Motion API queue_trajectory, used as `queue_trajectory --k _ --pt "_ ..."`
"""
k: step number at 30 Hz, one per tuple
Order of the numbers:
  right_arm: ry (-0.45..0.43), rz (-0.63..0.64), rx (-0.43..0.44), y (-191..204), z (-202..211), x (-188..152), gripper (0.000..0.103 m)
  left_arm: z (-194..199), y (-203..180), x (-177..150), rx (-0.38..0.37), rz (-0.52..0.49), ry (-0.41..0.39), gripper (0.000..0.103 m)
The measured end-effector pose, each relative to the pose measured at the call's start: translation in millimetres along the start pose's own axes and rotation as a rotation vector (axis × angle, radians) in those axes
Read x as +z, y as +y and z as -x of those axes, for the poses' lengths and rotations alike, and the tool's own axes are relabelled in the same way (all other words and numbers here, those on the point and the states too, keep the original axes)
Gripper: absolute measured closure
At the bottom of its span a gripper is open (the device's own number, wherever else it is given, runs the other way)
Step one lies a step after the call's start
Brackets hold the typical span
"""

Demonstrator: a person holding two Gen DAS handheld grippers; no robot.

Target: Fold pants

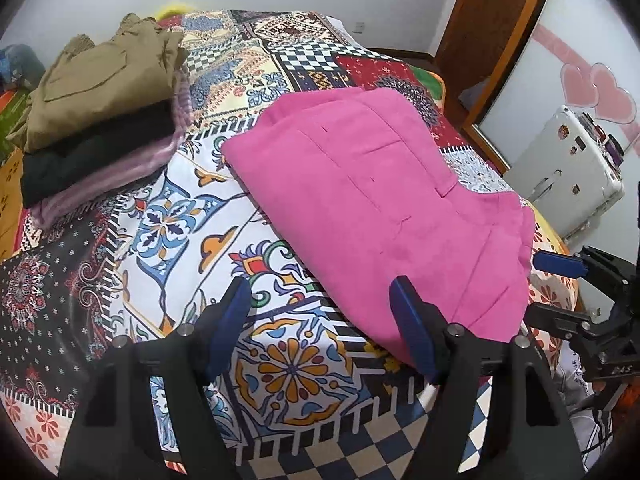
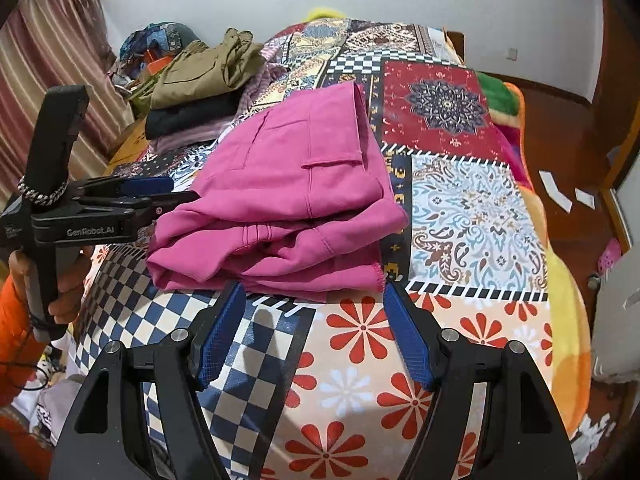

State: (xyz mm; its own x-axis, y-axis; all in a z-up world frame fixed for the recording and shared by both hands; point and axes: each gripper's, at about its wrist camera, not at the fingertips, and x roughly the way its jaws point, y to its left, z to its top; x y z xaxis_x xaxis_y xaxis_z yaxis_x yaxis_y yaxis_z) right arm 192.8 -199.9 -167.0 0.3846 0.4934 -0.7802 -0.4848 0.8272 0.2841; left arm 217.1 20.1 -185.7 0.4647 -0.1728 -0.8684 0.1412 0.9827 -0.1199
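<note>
The pink pants (image 2: 288, 196) lie folded compactly on the bed (image 2: 472, 216); both the left hand-held gripper (image 1: 320, 320) and right hand-held gripper (image 2: 312, 328) hover released, the stack of folded clothes (image 1: 100, 128) at ten o'clock awaiting them.

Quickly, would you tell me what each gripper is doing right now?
Left gripper: open, holding nothing.
Right gripper: open, holding nothing, just short of the pink pants.

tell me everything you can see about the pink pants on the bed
The pink pants are folded into a thick bundle of several layers, in a soft, slightly fuzzy-looking fabric. A patch pocket and seams show on top, and a stitched raw hem runs along the near bottom edge. They lie flat on the patterned bedspread, apart from the stack of folded clothes farther back. Neither gripper holds them; both are open.
</note>
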Motion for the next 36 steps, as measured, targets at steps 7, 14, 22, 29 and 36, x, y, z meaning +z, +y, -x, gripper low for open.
queue_trajectory --k 7,14,22,29,36 --pt "0.007 -0.01 -0.022 -6 -10 -1 0.035 -1 -3 -6 -0.02 0.011 0.018 0.031" --pt "-0.006 -0.011 -0.062 -18 -11 -1 0.035 8 -30 -13 -0.045 -0.036 0.015 0.031" --pt "-0.009 -0.109 -0.062 -54 -18 3 0.035 8 -69 -13 -0.077 -0.11 0.014 0.033" --pt "-0.043 -0.147 -0.091 -66 3 4 0.035 7 -78 -12 -0.098 -0.127 0.011 0.033" --pt "-0.076 -0.161 -0.061 -52 23 13 0.035 37 -37 4 -0.013 -0.085 -0.091 0.033"
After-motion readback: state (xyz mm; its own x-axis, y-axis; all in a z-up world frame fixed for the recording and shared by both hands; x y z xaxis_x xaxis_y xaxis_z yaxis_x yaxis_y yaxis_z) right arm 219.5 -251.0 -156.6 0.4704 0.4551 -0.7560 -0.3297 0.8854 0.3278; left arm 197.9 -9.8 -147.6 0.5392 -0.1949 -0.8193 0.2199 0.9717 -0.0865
